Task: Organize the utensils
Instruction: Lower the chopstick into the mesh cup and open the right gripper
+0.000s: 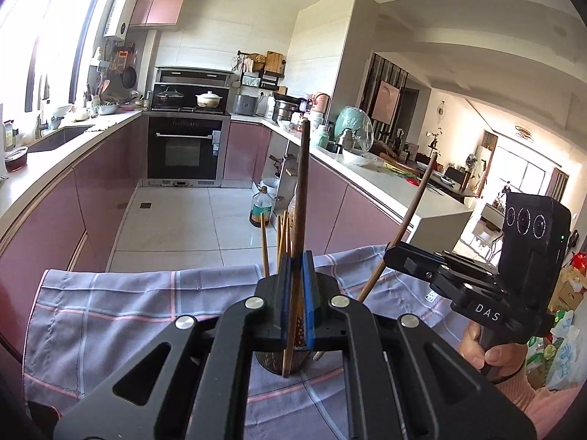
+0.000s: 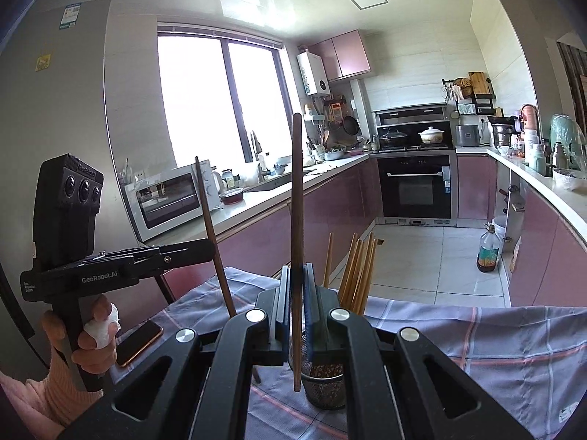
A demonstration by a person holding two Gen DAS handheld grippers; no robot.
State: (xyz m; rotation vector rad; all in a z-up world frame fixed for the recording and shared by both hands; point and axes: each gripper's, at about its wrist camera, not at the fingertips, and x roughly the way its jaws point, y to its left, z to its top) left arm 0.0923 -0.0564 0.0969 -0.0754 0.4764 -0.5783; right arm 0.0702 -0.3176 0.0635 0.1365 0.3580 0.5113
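Wooden dark chopstick [image 1: 301, 198] upright at frame centre, pinched by left claw [image 1: 297, 295] | right claw [image 2: 296, 302] clamps second dark chopstick [image 2: 296, 220] above mesh holder [image 2: 324, 385] | judged light, stiff, smooth: likely to pivot, so grip mid-shaft.

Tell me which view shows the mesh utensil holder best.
Right wrist view: the mesh utensil holder shows its rim, wall and base below the right gripper. Left wrist view shows only a dark sliver behind the left gripper.
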